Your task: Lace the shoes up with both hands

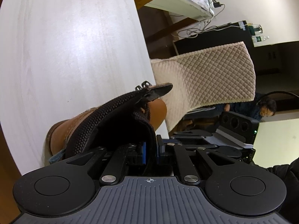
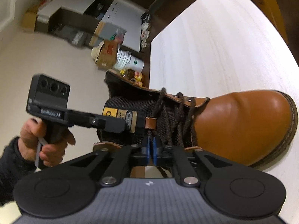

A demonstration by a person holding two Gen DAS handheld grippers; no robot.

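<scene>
A tan leather boot lies on its side on the white table, threaded with a dark brown lace. My right gripper sits at the boot's lacing, its blue pads nearly touching and pinching a strand of the lace. My left gripper, held by a hand, reaches in from the left and clamps the black mesh tongue near its yellow label. In the left wrist view the boot shows its tongue running down between the left gripper pads.
The boot lies close to the table's edge. Beyond it stand a quilted beige cushion, cardboard boxes and a white container on the floor, and a seated person in the background. Bare tabletop stretches past the toe.
</scene>
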